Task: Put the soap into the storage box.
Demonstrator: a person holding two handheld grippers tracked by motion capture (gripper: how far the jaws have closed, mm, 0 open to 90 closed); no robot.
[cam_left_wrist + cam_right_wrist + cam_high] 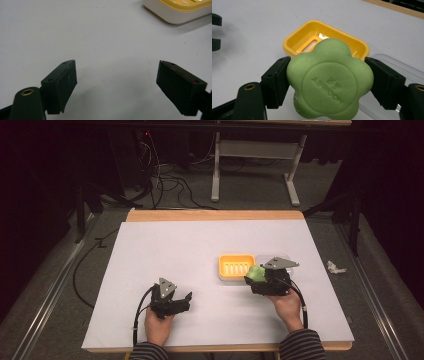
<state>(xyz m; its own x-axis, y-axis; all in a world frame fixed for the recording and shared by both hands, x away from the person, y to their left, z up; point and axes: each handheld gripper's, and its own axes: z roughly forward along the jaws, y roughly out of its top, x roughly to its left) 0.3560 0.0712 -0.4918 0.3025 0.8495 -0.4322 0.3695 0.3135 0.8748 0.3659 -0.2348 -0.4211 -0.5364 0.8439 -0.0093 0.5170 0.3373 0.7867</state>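
A green flower-shaped soap [329,81] is clamped between the jaws of my right gripper [327,80], held just above the table. In the high view the soap [256,272] sits at the tip of the right gripper [259,277], right beside the yellow soap dish [235,267]. The dish [324,37] lies just beyond the soap, open and slotted inside. My left gripper [186,299] rests low near the table's front, and its jaws stand wide apart over bare white surface [117,72] with nothing between them.
A clear plastic lid [394,67] lies to the right of the dish, under my right gripper. The white table cover [200,245] has open room at the left and back. A crumpled white scrap [335,267] lies on the floor beyond the right edge.
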